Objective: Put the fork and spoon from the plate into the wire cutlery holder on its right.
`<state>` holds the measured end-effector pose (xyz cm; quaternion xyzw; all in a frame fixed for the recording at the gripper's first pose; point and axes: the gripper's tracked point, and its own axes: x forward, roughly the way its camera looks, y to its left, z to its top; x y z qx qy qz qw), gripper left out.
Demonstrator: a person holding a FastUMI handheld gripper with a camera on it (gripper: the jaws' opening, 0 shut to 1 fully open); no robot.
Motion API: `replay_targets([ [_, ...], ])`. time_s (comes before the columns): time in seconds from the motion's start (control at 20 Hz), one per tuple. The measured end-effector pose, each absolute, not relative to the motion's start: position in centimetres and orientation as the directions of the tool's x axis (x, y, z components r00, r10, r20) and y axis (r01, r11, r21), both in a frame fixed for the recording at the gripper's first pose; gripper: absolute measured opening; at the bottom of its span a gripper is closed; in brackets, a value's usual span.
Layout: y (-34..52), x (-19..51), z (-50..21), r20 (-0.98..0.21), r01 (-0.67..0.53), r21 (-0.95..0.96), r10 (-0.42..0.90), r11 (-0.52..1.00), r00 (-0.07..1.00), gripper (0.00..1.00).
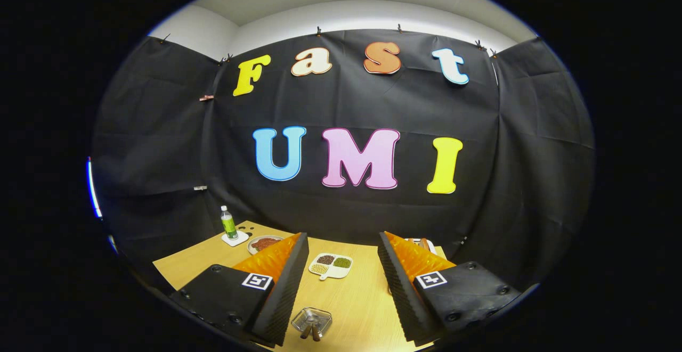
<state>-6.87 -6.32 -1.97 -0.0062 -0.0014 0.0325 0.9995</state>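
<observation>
Staged recording booth, black cloth wall clipped up under a white ceiling, wooden bench with household props

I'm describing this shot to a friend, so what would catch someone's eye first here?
The gripper stands open, its orange-and-black fingers spread wide over a wooden table. Between them, close in, sits a small clear dish with utensil handles; beyond it a white divided tray of beans. A green bottle stands further left.

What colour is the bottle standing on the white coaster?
Green, with a white cap, seen in the gripper view: bottle, beyond the open gripper.
</observation>
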Motion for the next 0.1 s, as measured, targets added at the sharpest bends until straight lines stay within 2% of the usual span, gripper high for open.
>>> replay_targets([
  [0.1, -6.59, -6.89, -2.16, -0.002, -0.062, -0.019, 0.062, 0.998, 0.998, 0.82],
])
